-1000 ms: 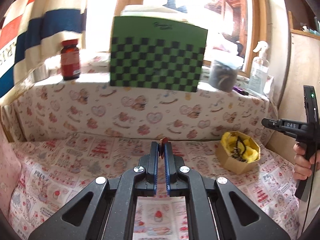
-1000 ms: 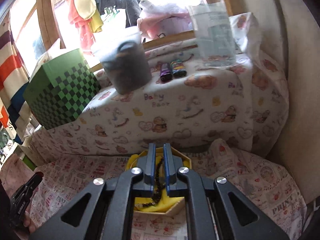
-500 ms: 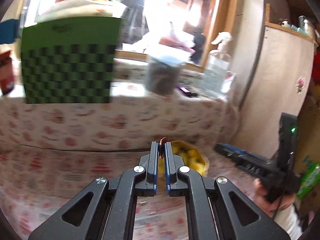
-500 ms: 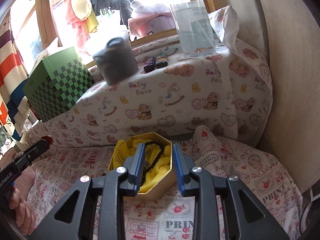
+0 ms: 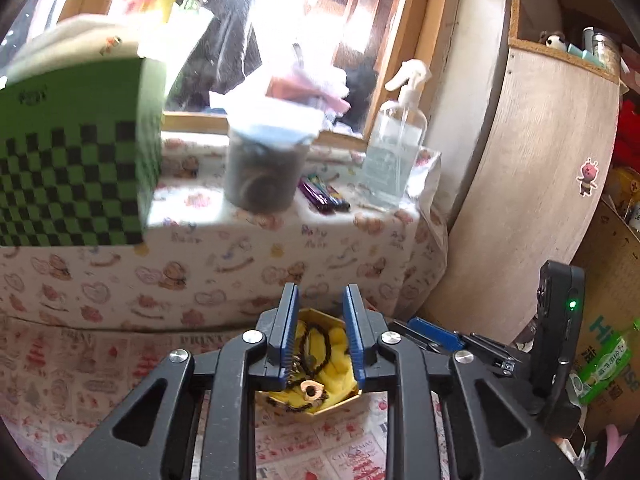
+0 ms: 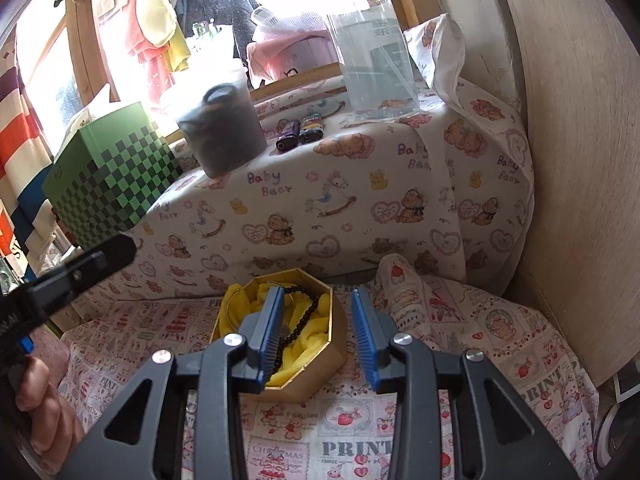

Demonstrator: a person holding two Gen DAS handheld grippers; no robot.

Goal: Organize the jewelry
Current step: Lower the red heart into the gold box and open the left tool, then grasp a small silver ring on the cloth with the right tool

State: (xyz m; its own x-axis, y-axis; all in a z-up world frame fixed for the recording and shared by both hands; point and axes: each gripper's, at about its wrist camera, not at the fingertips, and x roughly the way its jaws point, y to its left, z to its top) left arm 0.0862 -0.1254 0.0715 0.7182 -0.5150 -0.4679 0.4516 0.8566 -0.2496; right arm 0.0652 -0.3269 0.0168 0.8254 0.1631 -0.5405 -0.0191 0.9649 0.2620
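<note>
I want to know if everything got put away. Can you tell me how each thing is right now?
left gripper: open, empty
right gripper: open, empty
gold box: lid off, yellow-lined
black bead bracelet: lying in the box
small ring: lying in the box

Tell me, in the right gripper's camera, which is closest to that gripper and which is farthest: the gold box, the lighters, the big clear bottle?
1. Gold box: under the right gripper.
2. Lighters: on the ledge behind.
3. Clear bottle: ledge's back, by the window.

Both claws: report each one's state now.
Left claw: open, holding nothing, above the jewelry box.
Right claw: open, holding nothing.
</note>
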